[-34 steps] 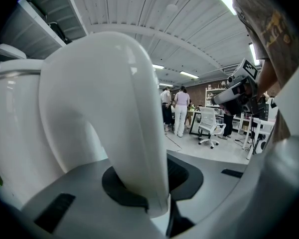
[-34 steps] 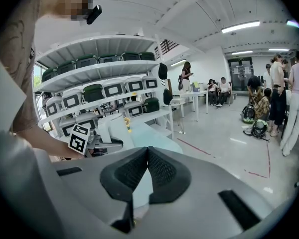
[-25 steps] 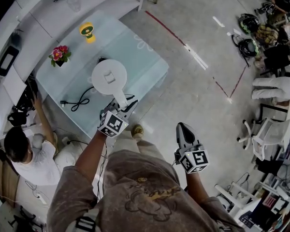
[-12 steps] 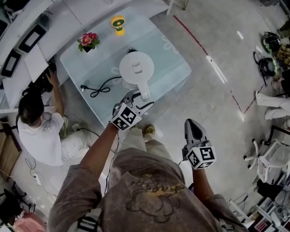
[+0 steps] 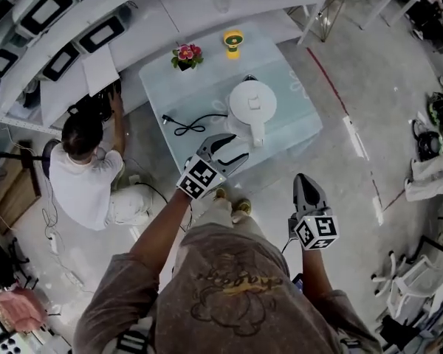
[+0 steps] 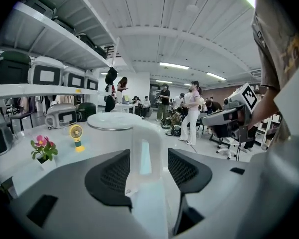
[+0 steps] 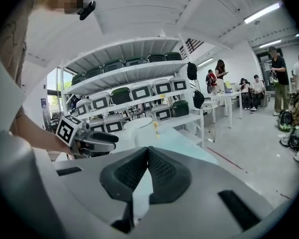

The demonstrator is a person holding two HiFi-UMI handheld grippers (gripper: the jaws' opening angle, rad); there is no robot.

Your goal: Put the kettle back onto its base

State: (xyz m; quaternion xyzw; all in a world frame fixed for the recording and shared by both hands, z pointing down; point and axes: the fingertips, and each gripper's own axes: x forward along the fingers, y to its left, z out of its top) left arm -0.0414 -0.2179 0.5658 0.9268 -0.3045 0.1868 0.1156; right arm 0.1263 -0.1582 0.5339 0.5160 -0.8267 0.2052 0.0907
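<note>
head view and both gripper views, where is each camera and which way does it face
Head view: on the person's head, looking steeply down at the table; shows torso, left gripper, right gripper.
Left gripper view: rides the left gripper, faces the kettle; opening jaws frame its handle, ungripped.
Right gripper view: rides the right gripper, faces the shelves; jaws together, left gripper visible.
Both gripper views show the kettle.

White kettle [image 5: 252, 103] stands upright on the table [image 5: 280, 71].

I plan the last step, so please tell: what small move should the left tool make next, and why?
Probably draw the left tool straight back: its jaws are opening, the kettle handle stands free between them, and the kettle rests on the table.
</note>
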